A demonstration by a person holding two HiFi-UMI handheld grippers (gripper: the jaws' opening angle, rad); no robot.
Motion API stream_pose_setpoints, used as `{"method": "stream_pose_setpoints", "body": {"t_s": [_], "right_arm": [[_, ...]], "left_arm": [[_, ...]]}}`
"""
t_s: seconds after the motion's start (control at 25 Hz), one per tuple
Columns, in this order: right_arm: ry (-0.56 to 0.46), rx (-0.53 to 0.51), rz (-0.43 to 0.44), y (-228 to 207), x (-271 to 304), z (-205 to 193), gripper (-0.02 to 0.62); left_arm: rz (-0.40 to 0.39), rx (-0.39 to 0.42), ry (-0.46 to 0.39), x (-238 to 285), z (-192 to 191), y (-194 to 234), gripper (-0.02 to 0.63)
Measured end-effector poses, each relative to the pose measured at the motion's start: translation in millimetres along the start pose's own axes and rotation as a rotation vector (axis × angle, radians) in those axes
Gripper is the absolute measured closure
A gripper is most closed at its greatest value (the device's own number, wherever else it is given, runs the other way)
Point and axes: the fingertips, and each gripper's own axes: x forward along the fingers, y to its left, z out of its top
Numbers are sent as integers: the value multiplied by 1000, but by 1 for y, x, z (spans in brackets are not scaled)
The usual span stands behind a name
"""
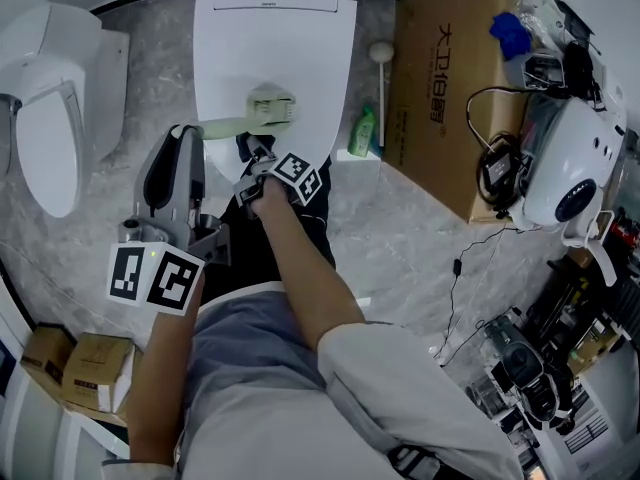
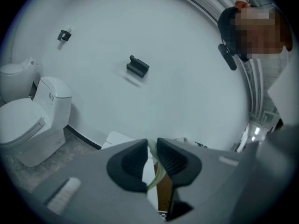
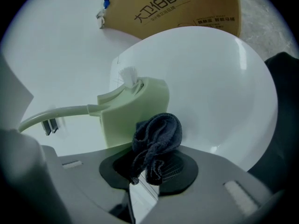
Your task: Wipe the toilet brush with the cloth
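A cardboard box (image 1: 440,78) printed with Chinese characters beginning 大卫 stands beside the closed white toilet lid (image 3: 219,78), with a green bottle (image 1: 362,131) between them. Over the lid, the left gripper (image 2: 151,148) is closed on the thin handle of the pale green toilet brush (image 3: 133,111). The right gripper (image 3: 148,164) pinches a dark cloth (image 3: 156,136) that touches the brush's head. Marbled floor (image 1: 400,238) lies open at right, and a second toilet (image 1: 50,118) stands at left.

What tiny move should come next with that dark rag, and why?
Probably slide the cloth along the pale green head of the toilet brush. The right gripper has the cloth bunched in its fingers, seemingly pressed to that head. The left gripper is shut on the thin handle, holding the brush above the white toilet lid.
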Motion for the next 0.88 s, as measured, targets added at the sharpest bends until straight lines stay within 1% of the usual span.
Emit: {"method": "stream_pose_setpoints", "body": {"t_s": [0.32, 0.48, 0.88], "right_arm": [[61, -6, 21, 4, 10, -11, 506], [88, 4, 53, 12, 12, -18, 511], [164, -78, 59, 28, -9, -20, 511]], "left_arm": [[-3, 1, -3, 1, 0, 0, 606], [-4, 2, -5, 3, 1, 3, 606], [-16, -6, -3, 5, 3, 2, 606]]}}
